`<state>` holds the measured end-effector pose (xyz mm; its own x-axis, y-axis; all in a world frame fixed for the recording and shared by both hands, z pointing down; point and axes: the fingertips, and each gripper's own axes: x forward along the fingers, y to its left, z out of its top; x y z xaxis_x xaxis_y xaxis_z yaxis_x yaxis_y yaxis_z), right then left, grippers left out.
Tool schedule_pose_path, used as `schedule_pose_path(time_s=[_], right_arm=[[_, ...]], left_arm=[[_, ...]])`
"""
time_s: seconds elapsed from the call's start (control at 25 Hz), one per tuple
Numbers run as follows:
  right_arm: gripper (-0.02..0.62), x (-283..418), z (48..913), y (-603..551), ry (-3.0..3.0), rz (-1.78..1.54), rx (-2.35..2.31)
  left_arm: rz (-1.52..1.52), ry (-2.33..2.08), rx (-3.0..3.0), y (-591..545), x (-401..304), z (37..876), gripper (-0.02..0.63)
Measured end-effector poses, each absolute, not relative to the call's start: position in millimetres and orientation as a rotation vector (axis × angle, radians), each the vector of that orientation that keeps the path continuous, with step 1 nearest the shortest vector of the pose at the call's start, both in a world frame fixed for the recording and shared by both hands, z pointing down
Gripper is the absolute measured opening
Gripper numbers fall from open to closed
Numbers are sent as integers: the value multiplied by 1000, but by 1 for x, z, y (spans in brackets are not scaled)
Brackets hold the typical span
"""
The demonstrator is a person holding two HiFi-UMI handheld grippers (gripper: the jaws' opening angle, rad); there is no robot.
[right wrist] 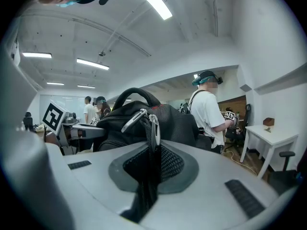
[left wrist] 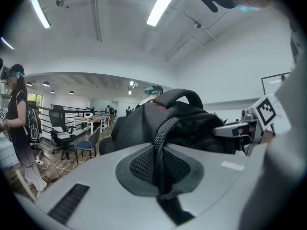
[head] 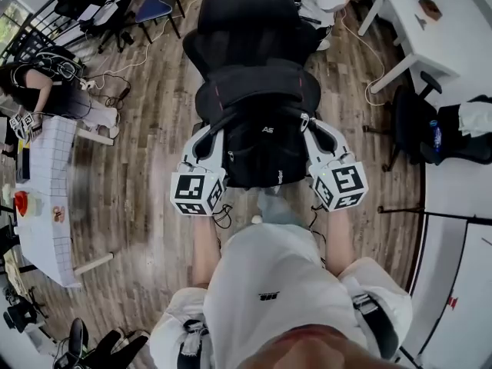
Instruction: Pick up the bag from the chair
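Note:
A black backpack [head: 261, 151] sits between my two grippers at the front edge of the black office chair [head: 254, 29]; I cannot tell whether it still rests on the seat. My left gripper [head: 214, 151] is at the bag's left side, and its jaws are shut on a black shoulder strap [left wrist: 160, 143]. At the right side, my right gripper [head: 311, 138] is shut on another black strap [right wrist: 152, 150] with metal zipper pulls [right wrist: 144, 119] just above it. The bag's top handle [left wrist: 184, 96] arches over its body.
A white table [head: 46, 198] with small items stands at the left, and a white desk [head: 415, 29] at the upper right. More chairs [head: 157, 6] and cables lie on the wooden floor. Other people stand around the room [right wrist: 208, 111].

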<state>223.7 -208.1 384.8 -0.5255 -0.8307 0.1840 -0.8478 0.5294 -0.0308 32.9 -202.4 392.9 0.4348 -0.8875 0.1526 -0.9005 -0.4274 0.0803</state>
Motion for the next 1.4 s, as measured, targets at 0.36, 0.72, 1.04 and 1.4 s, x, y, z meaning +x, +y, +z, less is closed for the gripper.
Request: schedule_pose_path(time_s=[0.36, 0.72, 1.04, 1.4], right_arm=[[12, 225, 380, -109, -2582, 192, 1468], [12, 241, 372, -26, -2586, 181, 1455], [12, 269, 366, 24, -2629, 166, 1408], [12, 301, 361, 68, -2647, 134, 1372]], left_arm=[[122, -1562, 2537, -108, 34, 385, 20], [129, -1545, 2542, -25, 50, 377, 20], [110, -1606, 2521, 32, 78, 370, 20], [100, -1646, 2496, 84, 111, 366, 20]])
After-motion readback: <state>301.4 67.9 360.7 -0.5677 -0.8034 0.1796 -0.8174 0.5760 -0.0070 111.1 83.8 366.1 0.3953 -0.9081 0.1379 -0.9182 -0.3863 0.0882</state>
